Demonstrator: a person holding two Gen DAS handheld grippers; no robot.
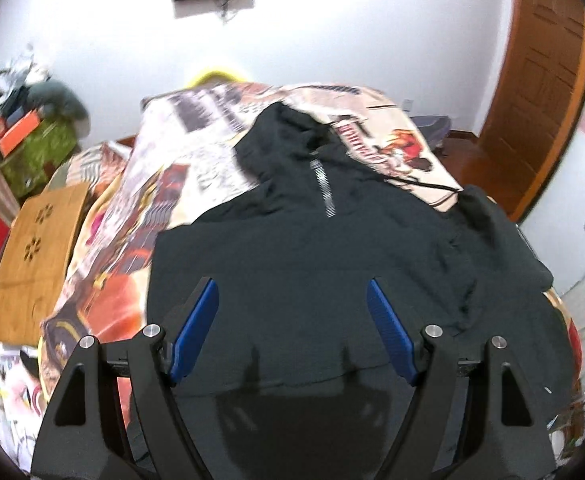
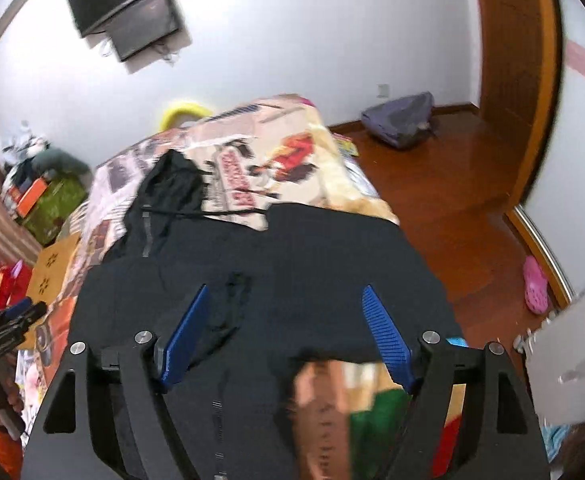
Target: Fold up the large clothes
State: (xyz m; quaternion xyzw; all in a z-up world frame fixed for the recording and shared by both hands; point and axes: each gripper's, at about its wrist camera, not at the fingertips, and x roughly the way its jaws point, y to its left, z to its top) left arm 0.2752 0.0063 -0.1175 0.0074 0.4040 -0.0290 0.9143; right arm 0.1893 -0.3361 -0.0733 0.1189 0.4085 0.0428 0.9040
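A black hooded zip top point(image 1: 312, 248) lies spread on a bed with a printed cover point(image 1: 196, 152), hood at the far end. My left gripper point(image 1: 292, 292) is open and empty above the top's lower body. In the right wrist view the same top point(image 2: 312, 264) lies across the bed, its right side near the bed's edge. My right gripper point(image 2: 284, 300) is open and empty above the top's near hem. The left gripper point(image 2: 16, 316) also shows at the left edge of the right wrist view, held in a hand.
A bamboo lap table point(image 1: 36, 248) lies at the bed's left. A cluttered green box point(image 1: 36, 148) stands by the far wall. Wooden floor point(image 2: 452, 208) with a grey bag point(image 2: 400, 120) and a pink shoe point(image 2: 534, 284) lies to the right, by a wooden door point(image 2: 512, 80).
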